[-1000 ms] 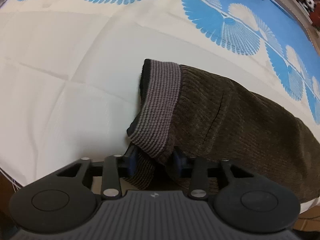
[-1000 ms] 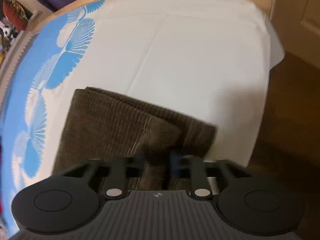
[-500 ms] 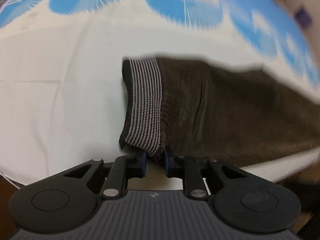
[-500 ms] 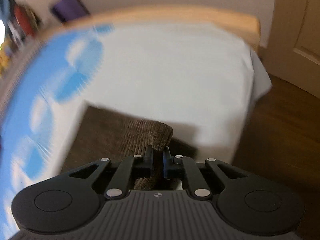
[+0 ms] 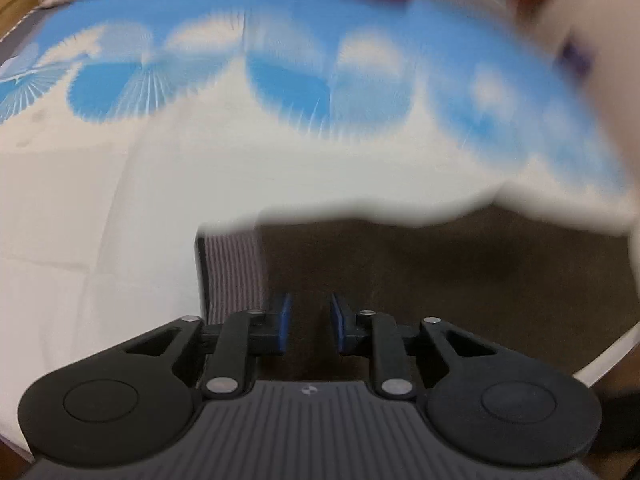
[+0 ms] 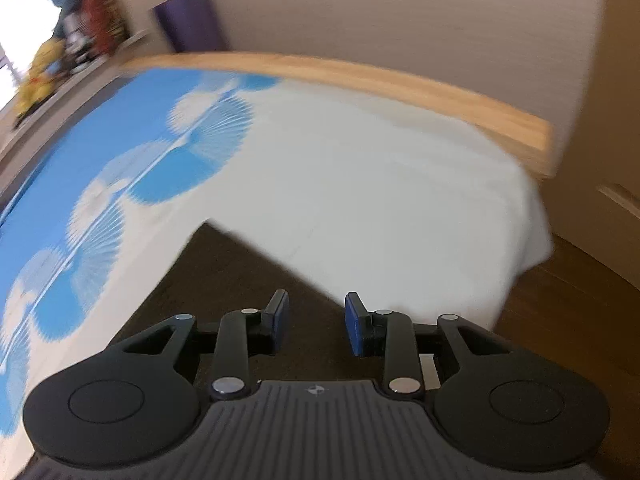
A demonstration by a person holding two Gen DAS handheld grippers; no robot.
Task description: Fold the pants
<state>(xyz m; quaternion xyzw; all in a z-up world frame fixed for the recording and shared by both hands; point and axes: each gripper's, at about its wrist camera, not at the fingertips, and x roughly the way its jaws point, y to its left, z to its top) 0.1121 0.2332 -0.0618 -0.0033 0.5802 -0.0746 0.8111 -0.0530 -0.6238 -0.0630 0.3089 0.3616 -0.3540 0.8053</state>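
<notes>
Both tools, left tool (image 5: pixel 308 322) and right tool (image 6: pixel 316 322), gape empty above brown pants (image 5: pixel 460 280).

My left claw (image 5: pixel 308 328) and right claw (image 6: pixel 316 322) looked alike: black ribbed housing, two round side discs, silver screws on black linkage arms, blue pads (image 6: pixel 354 326) on the fingers

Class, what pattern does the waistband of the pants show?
Narrow grey and dark stripes on the waistband, clearest in the left wrist view.
</notes>
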